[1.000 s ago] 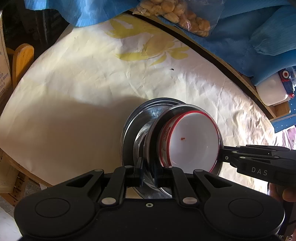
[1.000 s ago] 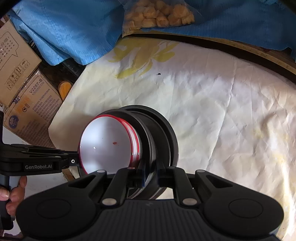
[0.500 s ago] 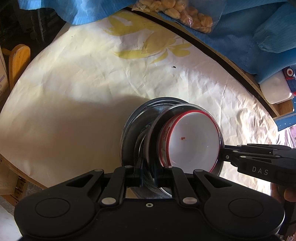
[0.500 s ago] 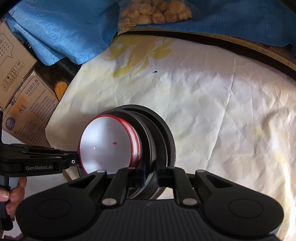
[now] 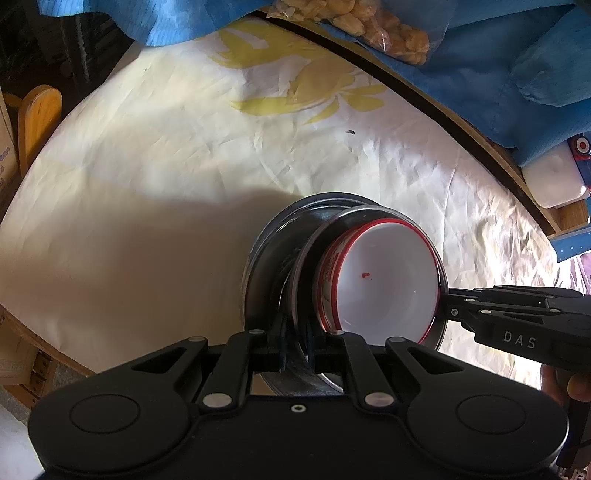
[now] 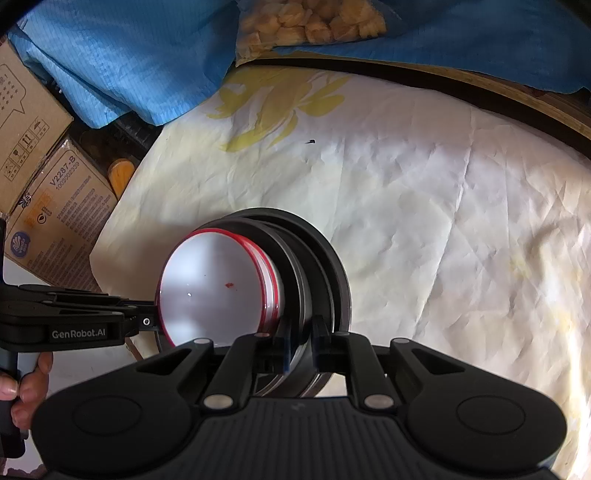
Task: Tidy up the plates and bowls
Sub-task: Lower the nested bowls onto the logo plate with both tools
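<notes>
above the table (image 5: pixel 155 206), both my grippers carry one tilted stack: a white bowl (image 5: pixel 388 280) with a red rim nests inside steel plates (image 5: pixel 269 273). left gripper (image 5: pixel 295 341) jaws are clamped on the plates' rim, and right gripper (image 6: pixel 300 341) jaws likewise. only the right view shows cardboard boxes (image 6: pixel 55 206); blue cloth (image 6: pixel 122 59) and a snack bag (image 6: pixel 310 22) lie beyond.

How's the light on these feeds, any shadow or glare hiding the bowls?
Left wrist: a broad shadow covers the cloth left of the stack; the white bowl reads clearly. Right wrist: sun washes out the cloth at right, the metal rims are near-black, and the fisheye bends the table edge.
</notes>
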